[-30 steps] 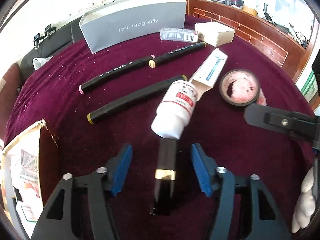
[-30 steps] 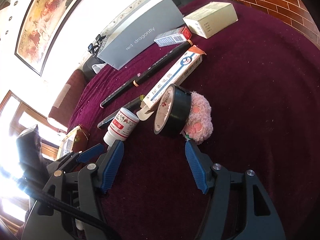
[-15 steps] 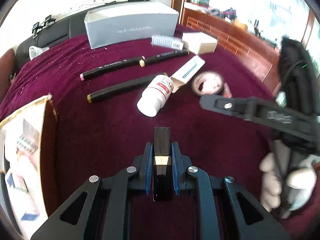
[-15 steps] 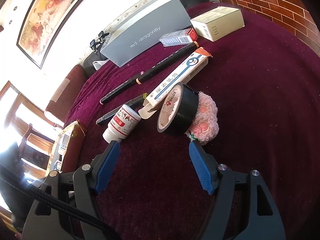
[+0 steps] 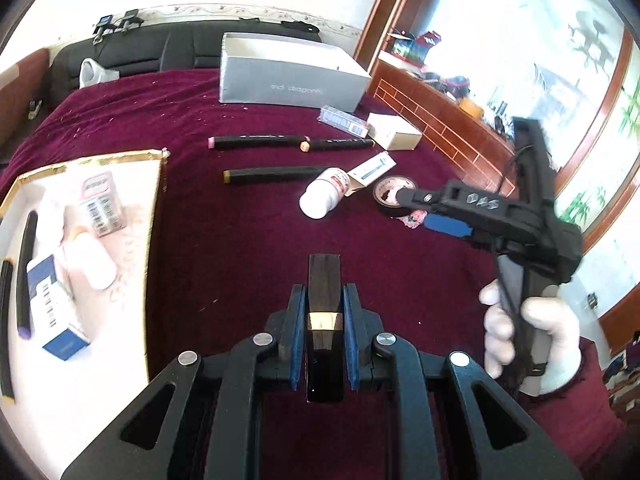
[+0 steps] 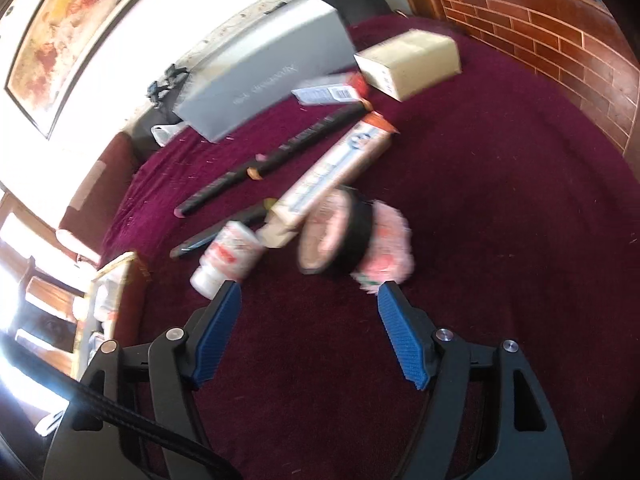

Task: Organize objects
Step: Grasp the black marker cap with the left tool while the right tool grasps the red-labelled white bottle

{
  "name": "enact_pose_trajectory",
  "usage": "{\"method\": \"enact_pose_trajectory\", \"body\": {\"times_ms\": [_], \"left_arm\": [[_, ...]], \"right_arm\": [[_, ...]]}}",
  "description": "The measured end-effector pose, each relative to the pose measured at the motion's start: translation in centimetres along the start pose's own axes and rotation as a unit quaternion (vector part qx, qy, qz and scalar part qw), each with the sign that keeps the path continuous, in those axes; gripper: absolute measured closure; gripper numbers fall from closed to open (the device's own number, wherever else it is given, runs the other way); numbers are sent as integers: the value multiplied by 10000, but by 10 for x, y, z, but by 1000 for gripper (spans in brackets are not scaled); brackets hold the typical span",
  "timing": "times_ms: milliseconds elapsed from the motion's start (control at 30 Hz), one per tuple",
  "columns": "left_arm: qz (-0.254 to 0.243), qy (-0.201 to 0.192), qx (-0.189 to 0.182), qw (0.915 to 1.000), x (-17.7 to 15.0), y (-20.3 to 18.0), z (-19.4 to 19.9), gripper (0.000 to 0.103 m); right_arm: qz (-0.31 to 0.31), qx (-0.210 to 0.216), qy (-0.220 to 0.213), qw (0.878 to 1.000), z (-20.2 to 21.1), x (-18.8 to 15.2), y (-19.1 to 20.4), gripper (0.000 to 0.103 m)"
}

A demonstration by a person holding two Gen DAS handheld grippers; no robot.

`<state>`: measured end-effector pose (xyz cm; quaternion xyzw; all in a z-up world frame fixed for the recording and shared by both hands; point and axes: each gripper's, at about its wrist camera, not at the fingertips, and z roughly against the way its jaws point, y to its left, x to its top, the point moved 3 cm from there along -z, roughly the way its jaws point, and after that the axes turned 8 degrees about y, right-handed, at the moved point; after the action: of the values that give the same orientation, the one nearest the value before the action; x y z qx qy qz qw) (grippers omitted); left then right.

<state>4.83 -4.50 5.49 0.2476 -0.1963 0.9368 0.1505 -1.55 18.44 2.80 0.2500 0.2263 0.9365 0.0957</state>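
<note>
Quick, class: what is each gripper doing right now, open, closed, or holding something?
Left gripper: closed on a dark bar with a gold band.
Right gripper: open, holding nothing.

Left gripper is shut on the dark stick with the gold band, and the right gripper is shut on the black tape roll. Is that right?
Not quite. The left gripper is shut on the dark stick with the gold band, but the right gripper holds nothing: in the right wrist view its jaws stand open, short of the black tape roll, which lies on the maroon cloth.
</note>
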Motion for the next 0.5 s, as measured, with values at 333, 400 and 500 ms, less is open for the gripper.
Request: {"method": "enact_pose_trajectory", "body": {"times_ms": [333,400,500], "left_arm": [[489,-140,-127,9986,-14,38,19,89],[528,-197,-120,9983,-15,45,23,89],[600,-238,-148,9978,-17,55,26,89]], "right_arm": [[274,-166,478,9983,-39,10,68,32],[91,-327,595,9977,-56,15,70,41],[5,-607,659,9960,-70,19,74,56]]}}
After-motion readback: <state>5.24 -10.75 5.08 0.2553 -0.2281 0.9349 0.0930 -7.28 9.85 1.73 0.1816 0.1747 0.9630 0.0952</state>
